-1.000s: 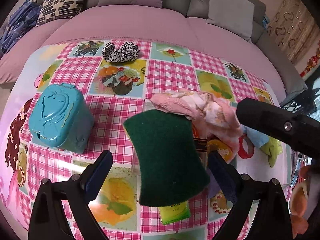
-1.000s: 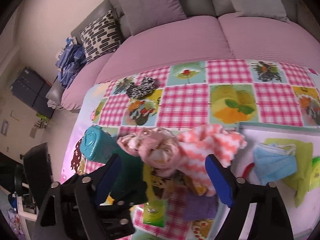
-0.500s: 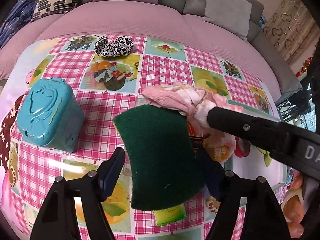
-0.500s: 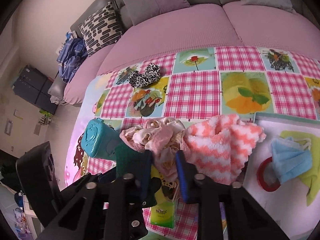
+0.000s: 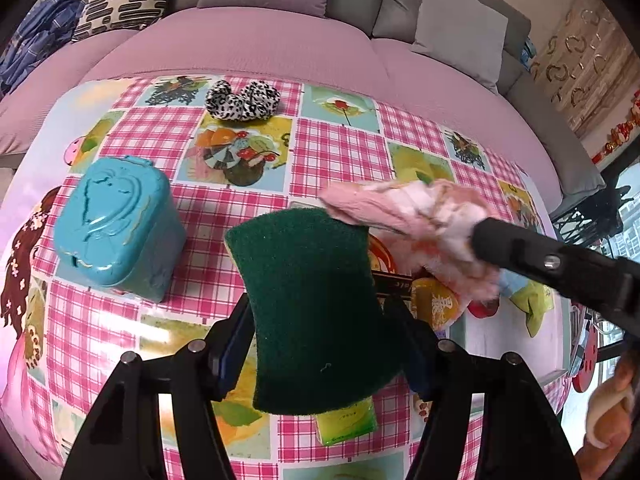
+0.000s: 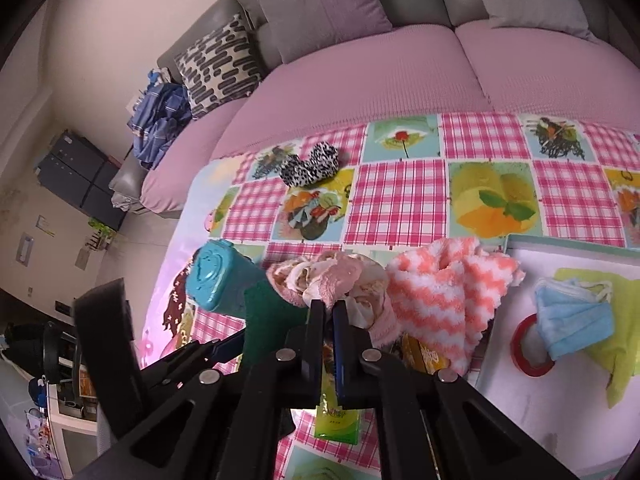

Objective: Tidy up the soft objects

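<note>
My left gripper (image 5: 320, 336) is shut on a dark green scouring sponge (image 5: 312, 300), which stands up between its fingers above the checked tablecloth. My right gripper (image 6: 330, 312) is shut on a crumpled pale pink cloth (image 6: 340, 280); from the left wrist view the same cloth (image 5: 408, 208) hangs from the right gripper's black finger (image 5: 520, 248). A pink-and-white zigzag fluffy cloth (image 6: 440, 292) lies just right of the pink cloth. A leopard-print scrunchie (image 5: 242, 100) lies at the far side of the table.
A turquoise lidded box (image 5: 116, 224) stands at the left. A white tray (image 6: 560, 360) at the right holds a blue face mask (image 6: 572, 320), a red tape ring (image 6: 524, 344) and a yellow-green cloth (image 6: 624, 320). Green and yellow packets (image 5: 344, 420) lie under the sponge. A pink sofa (image 5: 260, 40) lies behind.
Both grippers have closed: the left on the green sponge, the right on the pink cloth. The pink cloth is now pulled up and to the right.
</note>
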Available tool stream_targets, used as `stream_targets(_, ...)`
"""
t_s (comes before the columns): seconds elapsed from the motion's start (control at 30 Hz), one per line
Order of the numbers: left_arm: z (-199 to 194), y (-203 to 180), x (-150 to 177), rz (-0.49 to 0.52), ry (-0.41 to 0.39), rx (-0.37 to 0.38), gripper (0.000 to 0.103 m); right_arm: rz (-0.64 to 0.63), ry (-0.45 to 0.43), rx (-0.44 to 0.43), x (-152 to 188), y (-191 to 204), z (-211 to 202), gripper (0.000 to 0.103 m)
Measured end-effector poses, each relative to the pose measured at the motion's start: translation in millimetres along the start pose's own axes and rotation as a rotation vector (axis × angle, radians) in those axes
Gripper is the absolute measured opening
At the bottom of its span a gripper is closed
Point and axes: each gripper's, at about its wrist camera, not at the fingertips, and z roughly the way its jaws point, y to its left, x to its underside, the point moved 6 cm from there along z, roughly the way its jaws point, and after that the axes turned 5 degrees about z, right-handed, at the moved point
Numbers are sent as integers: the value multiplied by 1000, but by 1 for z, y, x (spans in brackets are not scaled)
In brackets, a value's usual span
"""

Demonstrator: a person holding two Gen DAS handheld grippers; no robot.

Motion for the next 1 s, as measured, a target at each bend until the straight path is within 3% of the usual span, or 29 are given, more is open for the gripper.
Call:
stream_targets(0.4,-29,8,-1,-28,-37,-33,66,-47,-117,-6,-3,11,-74,4)
stream_targets(0.7,-65,-14,-13,10,-108,-33,66,13,-189,52,4,-37,-134,4)
stream_targets(1.0,-102,-68,-37,131,-182,-20,66,89,-224,123,14,-94,-171,4)
